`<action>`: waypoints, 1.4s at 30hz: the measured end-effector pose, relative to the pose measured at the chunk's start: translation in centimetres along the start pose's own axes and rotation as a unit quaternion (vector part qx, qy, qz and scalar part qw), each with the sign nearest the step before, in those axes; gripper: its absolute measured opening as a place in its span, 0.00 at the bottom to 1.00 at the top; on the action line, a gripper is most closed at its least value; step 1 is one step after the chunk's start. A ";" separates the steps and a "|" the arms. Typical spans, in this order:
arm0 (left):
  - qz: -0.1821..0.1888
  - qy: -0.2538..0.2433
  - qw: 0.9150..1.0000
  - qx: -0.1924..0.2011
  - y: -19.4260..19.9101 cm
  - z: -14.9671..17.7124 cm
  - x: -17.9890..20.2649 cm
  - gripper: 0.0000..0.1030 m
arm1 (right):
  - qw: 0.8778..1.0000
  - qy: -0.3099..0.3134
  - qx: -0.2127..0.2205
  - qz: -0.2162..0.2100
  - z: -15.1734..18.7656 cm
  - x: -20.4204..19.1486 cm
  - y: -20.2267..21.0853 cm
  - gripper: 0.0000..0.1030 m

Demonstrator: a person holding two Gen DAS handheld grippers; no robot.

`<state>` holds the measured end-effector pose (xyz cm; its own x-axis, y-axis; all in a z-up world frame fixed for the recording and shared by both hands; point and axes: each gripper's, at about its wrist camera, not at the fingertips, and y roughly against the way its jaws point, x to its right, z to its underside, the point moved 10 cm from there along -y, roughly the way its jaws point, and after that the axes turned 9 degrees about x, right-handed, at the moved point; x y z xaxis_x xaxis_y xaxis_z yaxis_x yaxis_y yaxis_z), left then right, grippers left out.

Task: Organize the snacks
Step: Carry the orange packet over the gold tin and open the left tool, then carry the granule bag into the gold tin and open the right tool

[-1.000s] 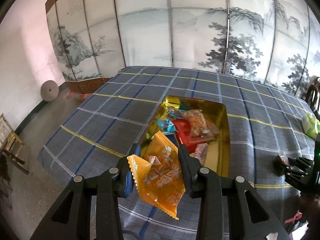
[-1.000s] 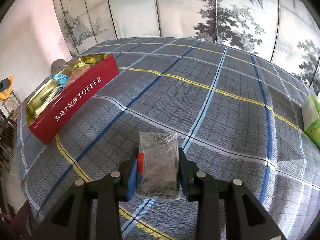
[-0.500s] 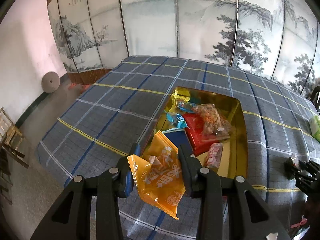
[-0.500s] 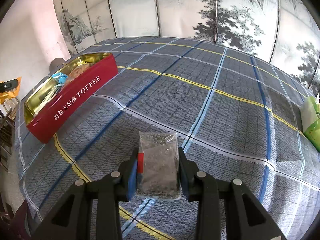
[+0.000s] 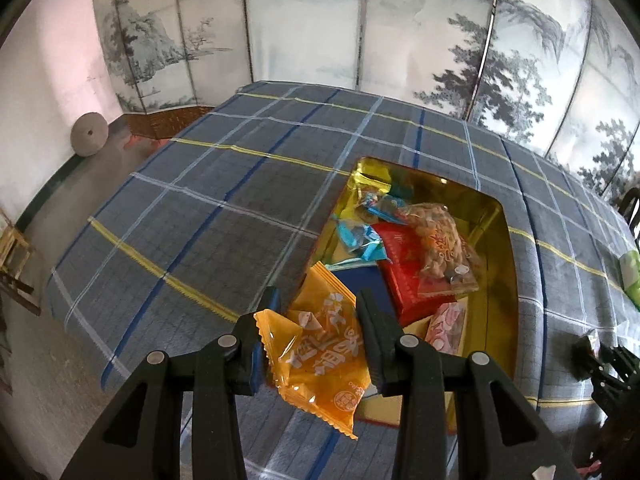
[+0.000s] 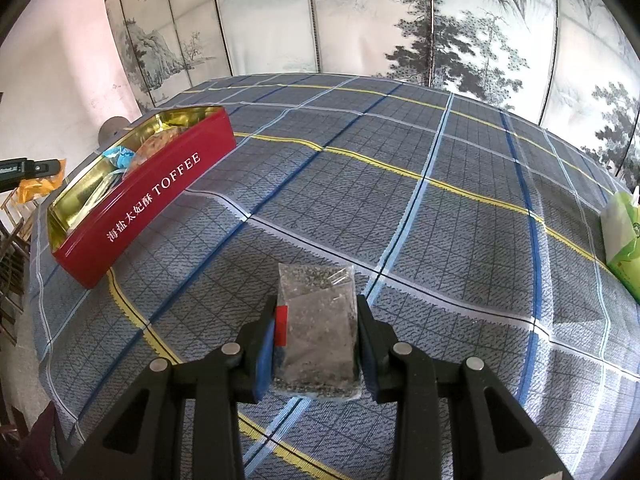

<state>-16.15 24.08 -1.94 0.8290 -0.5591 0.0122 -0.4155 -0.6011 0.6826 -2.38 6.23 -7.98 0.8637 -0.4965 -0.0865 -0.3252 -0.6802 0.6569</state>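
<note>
1. Left gripper (image 5: 316, 308): clamped on an orange snack packet (image 5: 320, 354), fingers pinching both sides. The packet hangs tilted over the near left corner of the toffee tin (image 5: 506, 280), top edge over the tin's interior, bottom corner over the tablecloth.
2. Right gripper (image 6: 316, 312): clamped on a clear packet of dark seeds or grains (image 6: 318, 328) with a small red label on its left edge. It is held above the plaid tablecloth (image 6: 440, 220), well apart from the tin.
3. Tin, left wrist view: open, gold inside, partly filled. Contents: red flat pack (image 5: 404, 268), clear bag of peanuts (image 5: 442, 248) lying on the red pack, blue-wrapped candies (image 5: 360, 240), pink-white packet (image 5: 446, 326) at the near right, gold wrapper (image 5: 370, 178) at the far end.
4. Tin, right wrist view: red outer wall reads "TOFFEE" plus Chinese text (image 6: 152, 196); it sits at the table's left edge.
5. Green bag (image 6: 624, 240) at the table's right edge, partly cut off.
6. Far: painted folding screen (image 6: 460, 32) with ink landscape behind the table; round stone disc (image 5: 89, 135) on the floor against the wall.
</note>
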 end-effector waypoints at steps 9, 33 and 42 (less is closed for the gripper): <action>0.012 -0.024 1.000 -0.012 -3.4 -0.5 2.7 0.35 | 1.000 0.000 0.000 0.000 0.0 0.0 0.0 0.34; -0.050 -0.091 0.993 0.059 -1.9 -1.7 3.6 0.85 | 1.000 0.007 -0.001 0.006 0.1 -0.2 -0.1 0.34; -0.033 -0.062 0.995 0.075 3.7 -2.5 3.5 0.85 | 1.000 0.016 -0.001 0.015 0.0 -0.5 -0.2 0.34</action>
<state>-13.84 21.32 2.48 0.8071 -0.5769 -0.1254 -0.4210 -0.7114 0.5627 -2.69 6.63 -8.05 0.8654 -0.4991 -0.0440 -0.3496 -0.6644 0.6605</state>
